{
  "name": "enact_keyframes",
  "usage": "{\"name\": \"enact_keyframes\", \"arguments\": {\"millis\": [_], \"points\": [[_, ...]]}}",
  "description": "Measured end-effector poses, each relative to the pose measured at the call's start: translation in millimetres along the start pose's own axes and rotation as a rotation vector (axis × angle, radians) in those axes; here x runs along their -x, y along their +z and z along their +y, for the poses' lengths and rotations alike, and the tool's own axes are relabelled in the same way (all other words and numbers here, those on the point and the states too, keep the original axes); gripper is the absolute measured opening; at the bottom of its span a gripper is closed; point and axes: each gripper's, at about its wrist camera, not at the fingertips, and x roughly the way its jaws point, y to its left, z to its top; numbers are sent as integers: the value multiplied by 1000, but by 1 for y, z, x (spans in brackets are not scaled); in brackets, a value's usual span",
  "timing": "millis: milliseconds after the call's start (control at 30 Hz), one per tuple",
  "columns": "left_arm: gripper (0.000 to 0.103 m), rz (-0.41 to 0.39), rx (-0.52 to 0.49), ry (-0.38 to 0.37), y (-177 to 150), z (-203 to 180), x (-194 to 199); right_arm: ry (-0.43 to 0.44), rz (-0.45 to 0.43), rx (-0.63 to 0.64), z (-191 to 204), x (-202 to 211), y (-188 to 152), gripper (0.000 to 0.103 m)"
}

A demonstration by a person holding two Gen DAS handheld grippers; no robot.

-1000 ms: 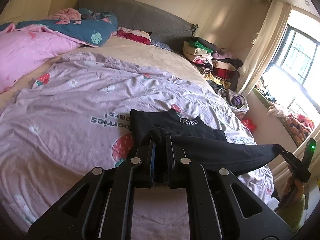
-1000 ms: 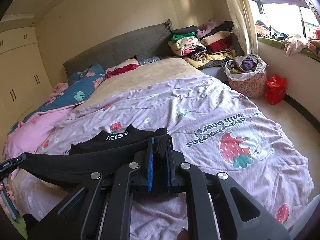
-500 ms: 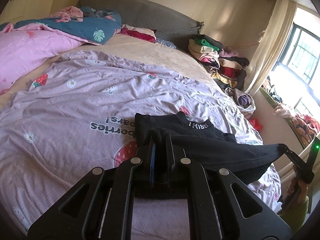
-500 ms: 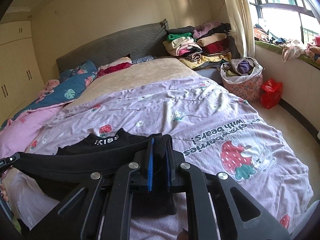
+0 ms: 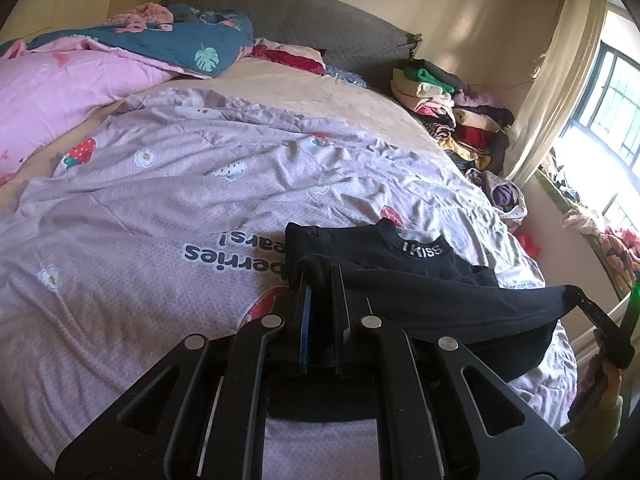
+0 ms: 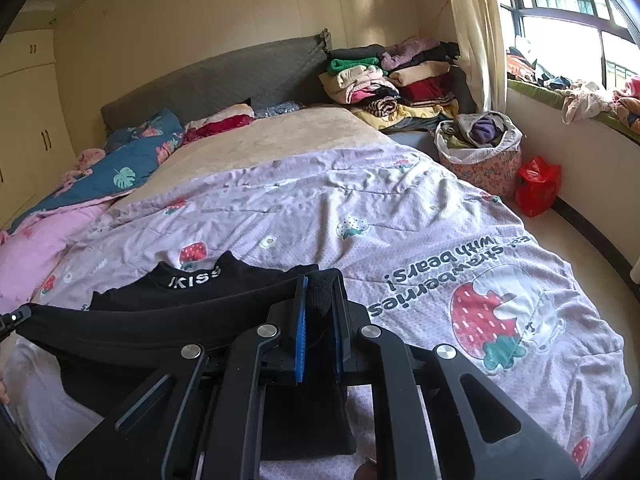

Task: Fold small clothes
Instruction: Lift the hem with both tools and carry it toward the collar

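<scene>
We hold a small black knit garment with a white "KISS" print at its collar (image 5: 420, 276) stretched between our two tools over the near part of a bed. Our left tool (image 5: 319, 280) is clamped on one end of the garment's edge, a bunch of black fabric pinched between its blue-padded fingers (image 5: 305, 312). Our right tool (image 6: 322, 288) is likewise closed on the other end, dark knit cloth wedged between its pads. Between the two grips the held edge runs as a taut black band, raised off the bed, while the collar part of the garment lies flat just beyond it on a lilac quilt printed with strawberries and the words "strawberries with bears" (image 6: 400, 216). In the left wrist view the right tool shows at the far right end of the band; in the right wrist view the left tool's tip shows at the far left.

Further up the bed lie a pink blanket (image 5: 52, 96) and a dark teal leaf-print quilt (image 5: 192, 44) against a grey padded headboard (image 6: 224, 76). Beside the bed stands a stack of folded clothes (image 6: 384, 80), with a floral fabric basket of laundry (image 6: 480, 156) and a red plastic bag (image 6: 536, 184) on the floor.
</scene>
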Motion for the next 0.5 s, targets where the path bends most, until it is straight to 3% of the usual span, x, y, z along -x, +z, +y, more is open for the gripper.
{"name": "enact_keyframes", "arguments": {"millis": [500], "points": [[3, 32, -4, 69, 5, 6, -43, -34, 45, 3, 5, -48, 1, 10]]}}
